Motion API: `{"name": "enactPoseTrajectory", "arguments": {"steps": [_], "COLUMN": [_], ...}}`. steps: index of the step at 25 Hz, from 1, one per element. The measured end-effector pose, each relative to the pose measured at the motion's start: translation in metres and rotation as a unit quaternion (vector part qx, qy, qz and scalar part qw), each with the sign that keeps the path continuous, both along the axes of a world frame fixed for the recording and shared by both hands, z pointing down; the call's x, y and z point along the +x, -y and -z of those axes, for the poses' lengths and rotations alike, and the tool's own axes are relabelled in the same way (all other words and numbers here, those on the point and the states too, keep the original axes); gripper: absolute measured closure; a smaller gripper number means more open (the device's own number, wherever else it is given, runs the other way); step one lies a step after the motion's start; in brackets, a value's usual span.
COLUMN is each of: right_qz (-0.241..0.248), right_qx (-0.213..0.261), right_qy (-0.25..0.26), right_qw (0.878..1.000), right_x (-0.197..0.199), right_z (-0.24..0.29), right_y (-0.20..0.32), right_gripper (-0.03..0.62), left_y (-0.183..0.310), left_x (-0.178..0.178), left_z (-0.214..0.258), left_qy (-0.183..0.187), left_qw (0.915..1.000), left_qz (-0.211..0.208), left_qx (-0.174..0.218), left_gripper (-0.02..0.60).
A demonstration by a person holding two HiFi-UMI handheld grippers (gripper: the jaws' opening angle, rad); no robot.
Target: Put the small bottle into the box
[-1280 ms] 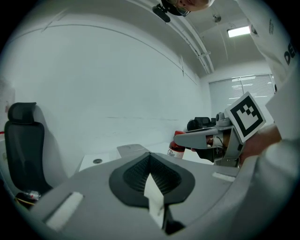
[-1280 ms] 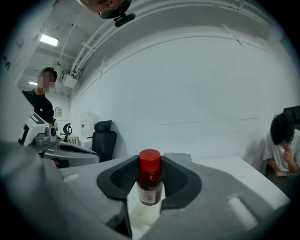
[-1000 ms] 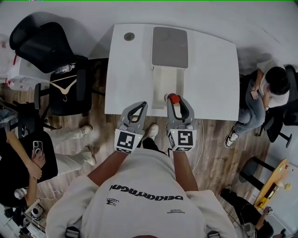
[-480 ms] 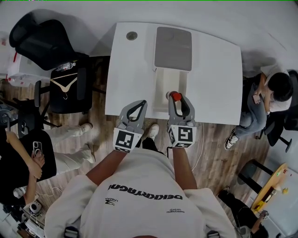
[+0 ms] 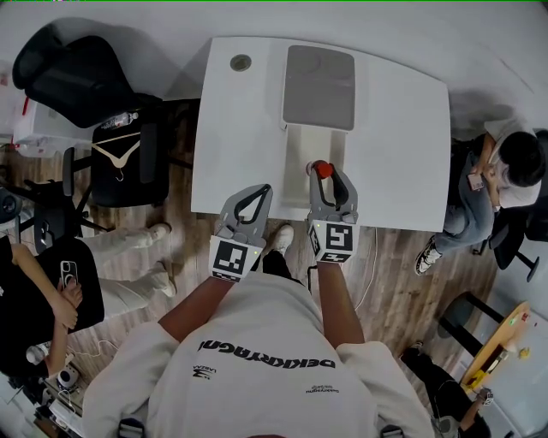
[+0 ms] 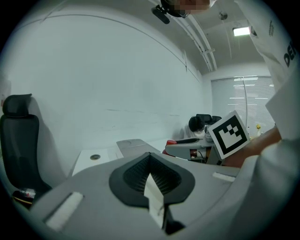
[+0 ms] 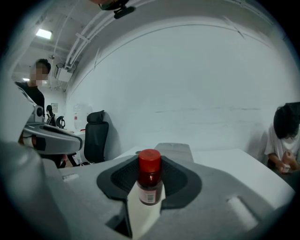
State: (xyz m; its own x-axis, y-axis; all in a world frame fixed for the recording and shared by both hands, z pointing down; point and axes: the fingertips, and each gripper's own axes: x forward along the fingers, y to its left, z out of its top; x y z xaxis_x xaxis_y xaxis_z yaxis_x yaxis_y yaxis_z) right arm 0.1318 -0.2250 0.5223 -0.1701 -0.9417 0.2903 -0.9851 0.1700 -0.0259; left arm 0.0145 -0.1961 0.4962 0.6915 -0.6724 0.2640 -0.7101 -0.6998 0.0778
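Two chairs at ten o'clock on the wooden floor (image 5: 402,282): a black office chair (image 5: 77,77) close to the white wall (image 5: 128,21), and a second chair (image 5: 120,171) just beside it at its six o'clock. At eight o'clock a seated person (image 5: 43,299) in black, phone in hand. Filling twelve o'clock, a white table (image 5: 248,128), its far edge near the wall, carrying a round plug (image 5: 241,62) in the far left corner and the box. At the table's near edge the left gripper (image 5: 260,190), jaws pressed together, nothing between them. To its one o'clock the box (image 5: 318,141), white and open, long side running toward twelve, with its grey lid (image 5: 318,85) laid back flat at the far end. At the box's six o'clock end the right gripper (image 5: 332,171), pinching the small bottle (image 7: 150,180) upright, red cap up. Seen from above, cap over the box's near end; not clear whether the bottle touches the box. At three o'clock another person (image 5: 501,175), seated just beside the table's right edge.
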Motion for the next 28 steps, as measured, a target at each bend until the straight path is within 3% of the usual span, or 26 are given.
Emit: {"name": "enactPoseTrajectory", "arguments": {"steps": [28], "right_qz": [-0.017], "right_qx": [-0.059], "right_qy": [-0.017], "right_qw": [0.998], "right_x": [0.014], "right_z": [-0.06], "right_y": [0.034], "right_gripper": [0.457], "left_y": [0.005], "left_x": [-0.002], "left_z": [-0.017], "left_qy": [0.004], "left_qw": [0.9998], "left_qz": [0.002], "left_qx": [-0.019], "left_gripper": [0.577]}}
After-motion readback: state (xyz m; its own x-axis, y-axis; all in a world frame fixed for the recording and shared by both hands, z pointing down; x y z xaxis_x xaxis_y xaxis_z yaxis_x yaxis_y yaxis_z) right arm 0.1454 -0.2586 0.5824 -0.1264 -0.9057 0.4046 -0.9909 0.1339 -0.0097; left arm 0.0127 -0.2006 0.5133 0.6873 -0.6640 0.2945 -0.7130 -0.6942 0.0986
